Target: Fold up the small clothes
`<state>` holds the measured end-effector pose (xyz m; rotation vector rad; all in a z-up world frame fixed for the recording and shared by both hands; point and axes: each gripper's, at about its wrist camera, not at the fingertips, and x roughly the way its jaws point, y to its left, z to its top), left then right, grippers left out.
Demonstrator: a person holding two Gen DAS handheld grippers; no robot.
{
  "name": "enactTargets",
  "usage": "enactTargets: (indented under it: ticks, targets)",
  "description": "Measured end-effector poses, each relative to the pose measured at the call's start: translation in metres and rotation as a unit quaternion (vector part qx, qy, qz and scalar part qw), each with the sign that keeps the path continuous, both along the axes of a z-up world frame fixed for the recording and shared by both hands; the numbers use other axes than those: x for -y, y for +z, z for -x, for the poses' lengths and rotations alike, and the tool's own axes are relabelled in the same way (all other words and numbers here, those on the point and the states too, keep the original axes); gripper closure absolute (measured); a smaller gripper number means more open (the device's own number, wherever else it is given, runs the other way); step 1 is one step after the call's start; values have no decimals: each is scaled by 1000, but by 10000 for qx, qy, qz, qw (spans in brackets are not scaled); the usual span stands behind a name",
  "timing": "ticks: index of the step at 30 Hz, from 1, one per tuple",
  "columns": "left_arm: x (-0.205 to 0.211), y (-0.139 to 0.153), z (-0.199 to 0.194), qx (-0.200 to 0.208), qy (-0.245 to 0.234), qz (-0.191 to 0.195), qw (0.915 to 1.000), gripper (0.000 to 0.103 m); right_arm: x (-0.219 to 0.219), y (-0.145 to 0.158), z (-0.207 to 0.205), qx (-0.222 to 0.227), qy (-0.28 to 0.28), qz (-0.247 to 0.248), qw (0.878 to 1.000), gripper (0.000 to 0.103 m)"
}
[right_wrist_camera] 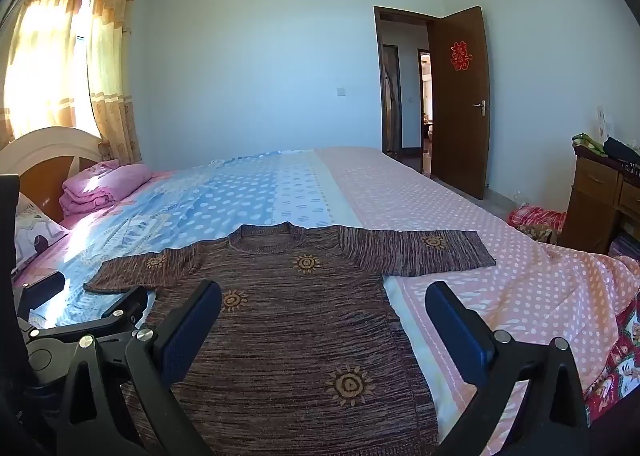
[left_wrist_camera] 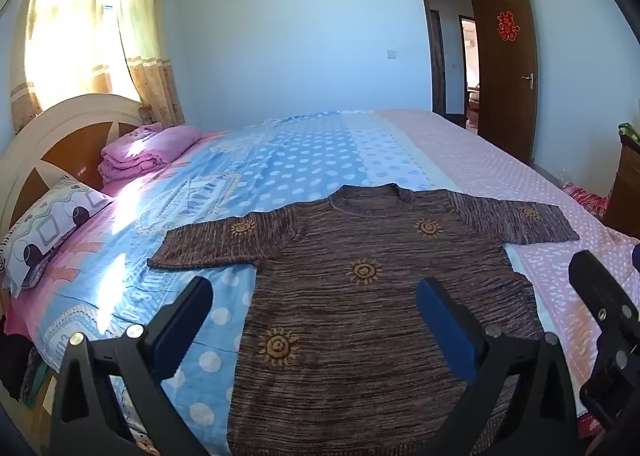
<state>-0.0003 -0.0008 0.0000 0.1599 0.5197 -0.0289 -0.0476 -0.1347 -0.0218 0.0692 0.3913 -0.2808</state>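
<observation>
Brown sweater hem is cut off at 6 o'clock; bedsheet lettering can't be read (too blurred). Left gripper and right gripper are held spread, empty.

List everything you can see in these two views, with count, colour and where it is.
sweater: one, brown with orange suns, spread flat on the bed, sleeves out
bed: one, blue and pink dotted sheets
blanket: one, pink, folded by the headboard
pillow: one, patterned white, at the head
curtains: yellow, at the window
door: one, brown, open, red paper cutout on it
cabinet: one, brown, right of the bed
left gripper: open, above the sweater
right gripper: open, above the sweater
</observation>
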Motion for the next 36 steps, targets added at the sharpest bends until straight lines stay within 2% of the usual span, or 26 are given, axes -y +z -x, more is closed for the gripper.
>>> enactTargets:
  ticks: [7, 9, 36]
  targets:
    - [24, 0, 10, 133, 114, -166, 9997, 0, 2, 1, 2, -29, 3, -58, 10000, 1]
    - [-1, 1, 3, 17, 3, 165, 9999, 0, 3, 1, 2, -30, 8, -70, 10000, 1]
    - [-4, 0, 4, -70, -131, 307, 9994, 0, 4, 0, 0, -30, -41, -131, 9999, 1]
